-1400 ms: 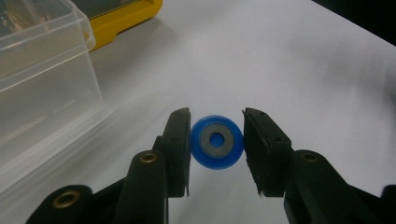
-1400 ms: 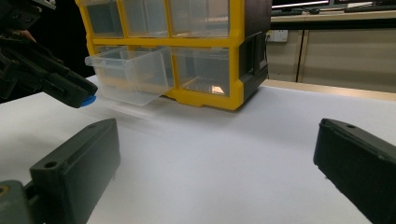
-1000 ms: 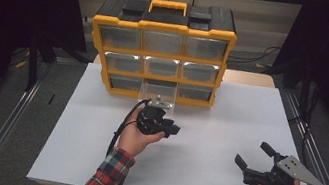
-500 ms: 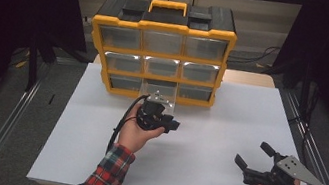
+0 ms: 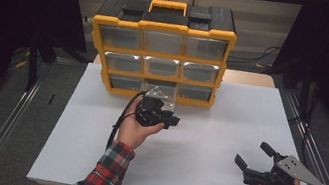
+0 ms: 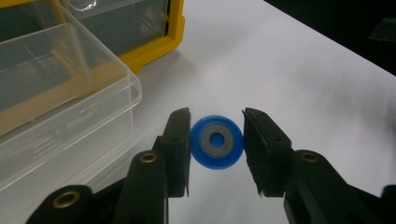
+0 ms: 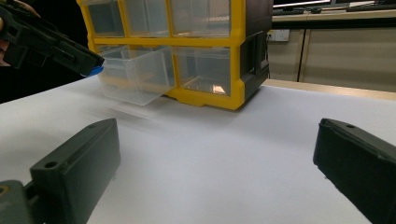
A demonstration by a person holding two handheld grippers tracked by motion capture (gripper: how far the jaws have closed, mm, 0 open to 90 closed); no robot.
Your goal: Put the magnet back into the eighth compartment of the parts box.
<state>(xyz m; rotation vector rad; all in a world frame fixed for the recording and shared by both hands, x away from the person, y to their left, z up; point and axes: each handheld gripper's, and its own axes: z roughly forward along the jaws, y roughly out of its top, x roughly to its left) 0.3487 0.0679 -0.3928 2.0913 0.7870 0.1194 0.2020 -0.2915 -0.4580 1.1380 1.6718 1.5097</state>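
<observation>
A small blue disc with a grey washer-like centre (image 6: 205,154) sits between the jaws of my left gripper (image 6: 217,116), which is shut on it from both sides. That gripper (image 5: 174,121) hovers over the white table just in front of the pulled-out clear drawer (image 5: 168,92). From the right gripper view the left gripper (image 7: 93,63) is in the air with the blue disc (image 7: 96,71) at its tip, beside the drawer (image 7: 135,77). My right gripper (image 5: 253,154) rests low at the front right, jaws wide open with nothing between them (image 7: 219,140).
A yellow and black organiser (image 5: 165,26) with clear drawers stands at the table's back edge; its bottom middle drawer (image 6: 56,93) is pulled out. The white table sheet (image 5: 230,113) stretches between both hands. Metal rails run along the table's left and right sides.
My left gripper, with the disc in it, has edged slightly toward the open drawer. The right gripper has stayed where it was.
</observation>
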